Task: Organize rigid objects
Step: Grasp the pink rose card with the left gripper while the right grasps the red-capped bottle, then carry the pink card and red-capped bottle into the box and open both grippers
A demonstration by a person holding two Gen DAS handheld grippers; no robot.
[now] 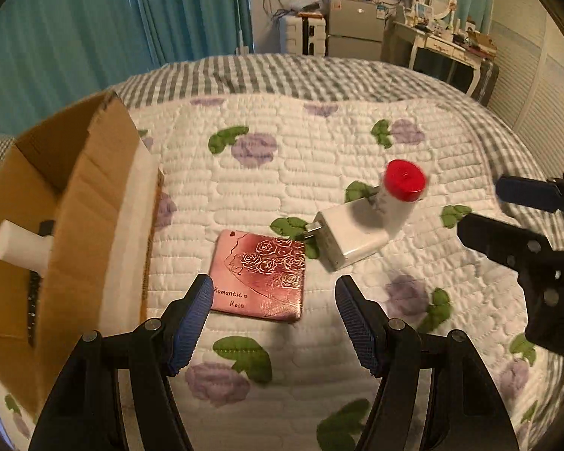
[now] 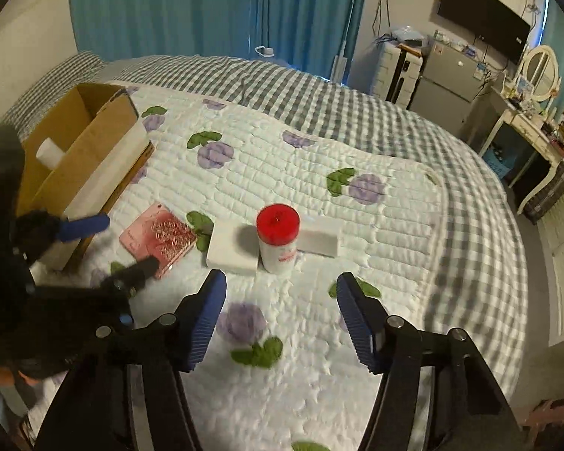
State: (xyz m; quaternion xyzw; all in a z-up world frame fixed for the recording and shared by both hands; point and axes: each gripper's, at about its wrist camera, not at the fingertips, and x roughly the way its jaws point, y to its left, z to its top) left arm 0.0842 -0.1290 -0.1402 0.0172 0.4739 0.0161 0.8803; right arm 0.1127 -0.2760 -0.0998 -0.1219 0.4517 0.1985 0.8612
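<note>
On a quilted bed, the open left claw (image 1: 272, 317) hovers nearest a flat pink rose-patterned square box (image 1: 261, 276), directly ahead; the open right claw (image 2: 280, 317) faces an upright red-capped white bottle (image 2: 278, 238).

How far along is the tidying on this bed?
Partly done: a white cylinder already sits in the cardboard box. Nothing is in hand; the left gripper and right gripper are both open. The pink tin, white charger and red-capped bottle are left.
</note>
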